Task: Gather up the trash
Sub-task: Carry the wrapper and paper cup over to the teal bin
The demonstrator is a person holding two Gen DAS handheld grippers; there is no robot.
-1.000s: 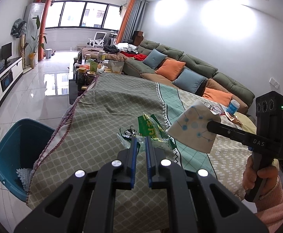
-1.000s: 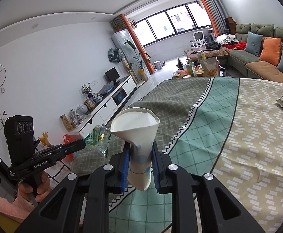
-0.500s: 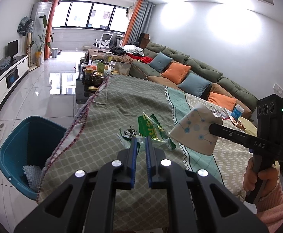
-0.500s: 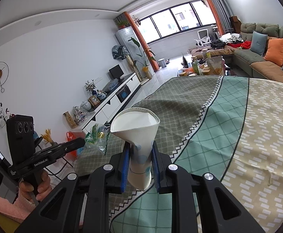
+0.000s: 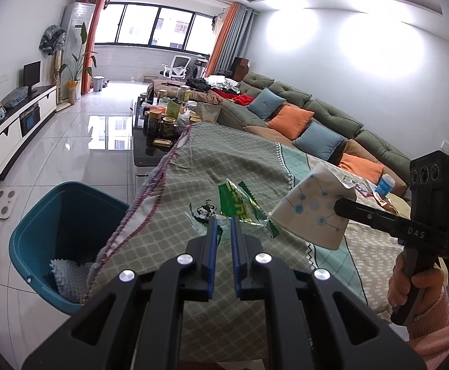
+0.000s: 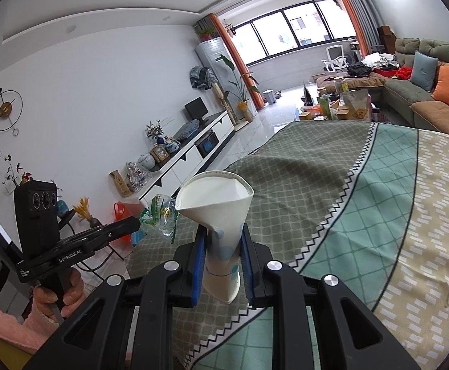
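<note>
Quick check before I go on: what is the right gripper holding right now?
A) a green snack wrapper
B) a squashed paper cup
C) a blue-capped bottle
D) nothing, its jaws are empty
B: in the right wrist view the right gripper has its blue pads pressed on a flattened white paper cup with blue dots, while the green wrapper sits in the left gripper.

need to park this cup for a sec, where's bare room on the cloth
Free: the olive stretch of the tablecloth ahead, and the teal band beside the zigzag stripe. Crowded: the far right corner with the blue-capped bottle and wrappers, and the jar-covered coffee table beyond.
</note>
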